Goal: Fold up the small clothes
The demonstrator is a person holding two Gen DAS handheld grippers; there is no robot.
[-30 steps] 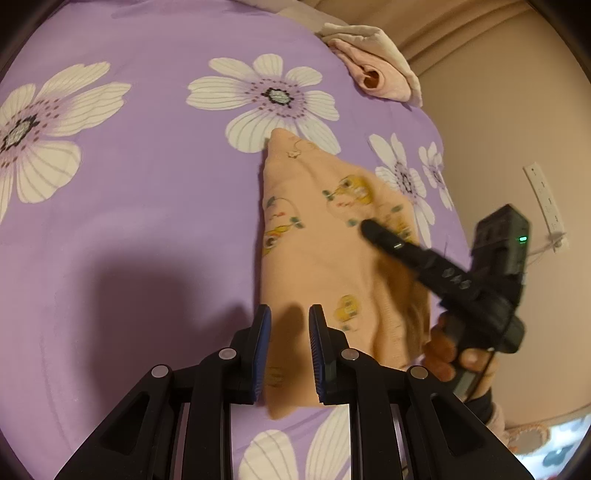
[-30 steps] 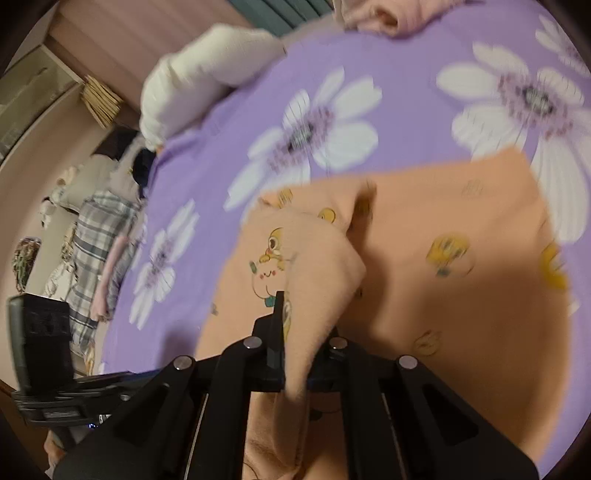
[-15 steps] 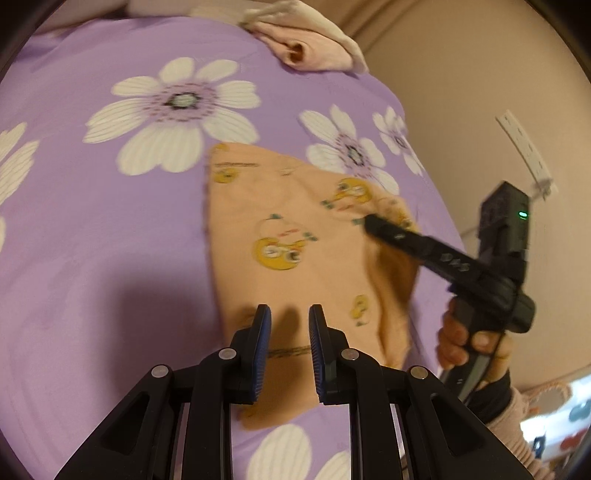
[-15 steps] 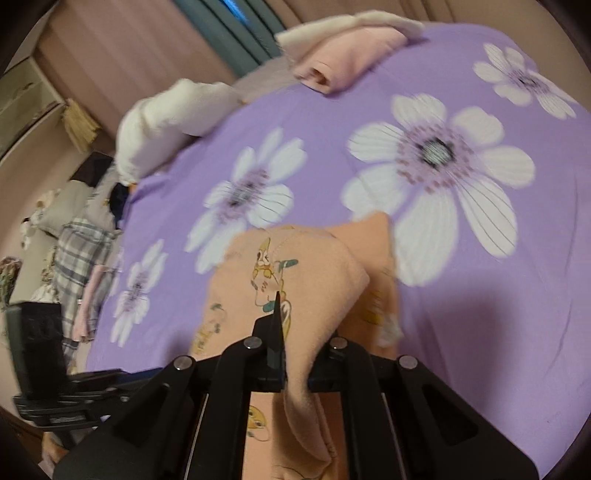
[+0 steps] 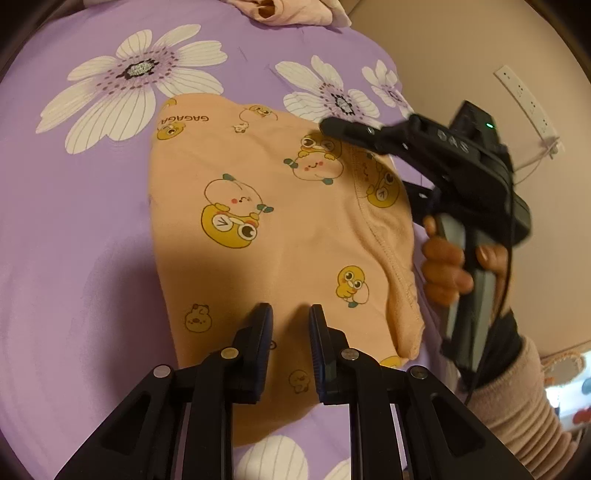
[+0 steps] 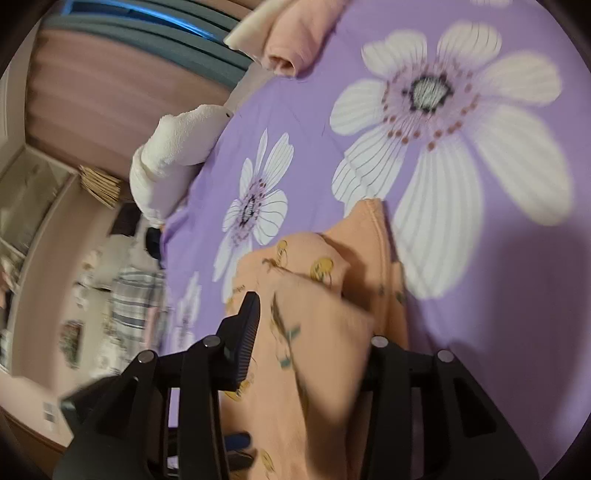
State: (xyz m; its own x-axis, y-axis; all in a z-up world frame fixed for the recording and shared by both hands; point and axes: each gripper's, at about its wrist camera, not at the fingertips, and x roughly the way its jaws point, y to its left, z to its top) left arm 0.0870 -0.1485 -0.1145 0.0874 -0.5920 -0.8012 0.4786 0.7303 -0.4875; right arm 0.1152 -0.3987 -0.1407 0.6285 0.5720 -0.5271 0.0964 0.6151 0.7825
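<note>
A small peach garment with yellow cartoon ducks (image 5: pixel 266 236) lies folded on the purple flowered bedspread (image 5: pixel 74 229). My left gripper (image 5: pixel 291 328) hovers open and empty over its near edge. My right gripper (image 6: pixel 314 332) is open, its jaws wide apart, with the garment's folded flap (image 6: pixel 317 321) loose between the fingers. In the left wrist view the right gripper (image 5: pixel 332 127) reaches over the garment's far right corner, held by a hand (image 5: pixel 447 269).
A rolled pink and cream cloth pile (image 5: pixel 291 11) lies at the far edge of the bed; it also shows in the right wrist view (image 6: pixel 291 40). A white towel (image 6: pixel 173 147) sits at the bed's left side. A wall (image 5: pixel 480 55) borders the bed on the right.
My right gripper carried the garment's flap across, then opened and let go. My left gripper moved closer over the garment.
</note>
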